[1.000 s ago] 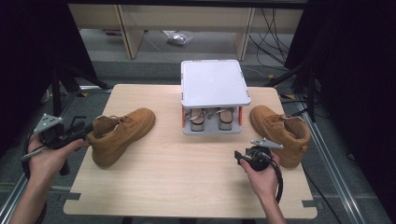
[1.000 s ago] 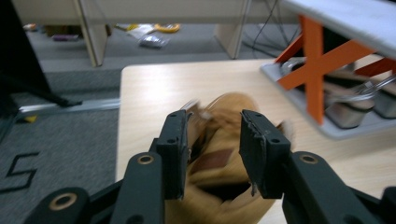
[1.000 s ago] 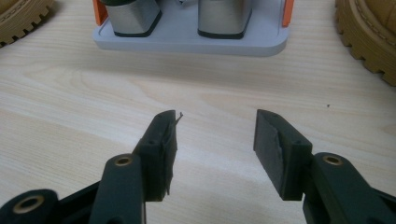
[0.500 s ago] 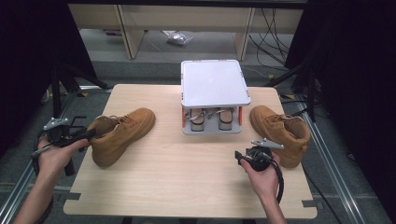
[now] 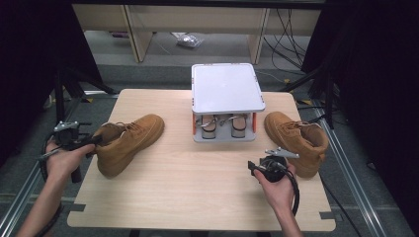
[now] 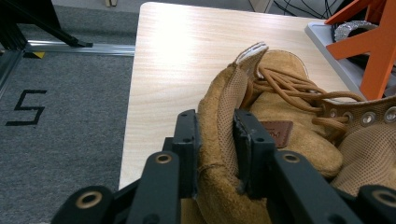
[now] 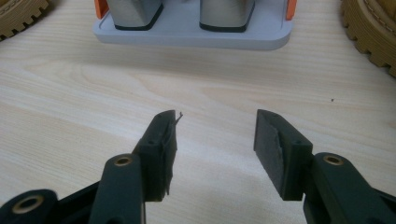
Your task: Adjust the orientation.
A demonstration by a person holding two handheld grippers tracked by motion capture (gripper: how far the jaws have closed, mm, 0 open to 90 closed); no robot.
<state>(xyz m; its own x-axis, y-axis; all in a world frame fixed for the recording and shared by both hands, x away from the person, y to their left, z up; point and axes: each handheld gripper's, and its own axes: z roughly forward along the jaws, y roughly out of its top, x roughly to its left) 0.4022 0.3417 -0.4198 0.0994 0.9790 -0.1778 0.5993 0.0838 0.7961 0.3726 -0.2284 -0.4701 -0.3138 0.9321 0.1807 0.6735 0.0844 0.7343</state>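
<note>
A tan lace-up boot [image 5: 128,140] lies on the left of the wooden table [image 5: 197,187], toe toward the middle. My left gripper [image 5: 94,143] is at its heel. In the left gripper view the jaws [image 6: 215,126] have just been closing and now pinch the boot's heel collar [image 6: 224,107] between their pads. A matching boot [image 5: 296,140] stands at the right. My right gripper [image 5: 257,168] hovers in front of it, open, with bare table between its fingers [image 7: 215,121].
A small grey rack with a white top [image 5: 227,89] and orange posts [image 6: 378,51] stands at the table's middle back, with a pair of shoes [image 5: 222,126] on its lower shelf [image 7: 196,32]. Cables and shelving lie on the floor behind.
My left gripper has moved in and down to the left boot's heel and closed its jaws on the collar. The right gripper has stayed still.
</note>
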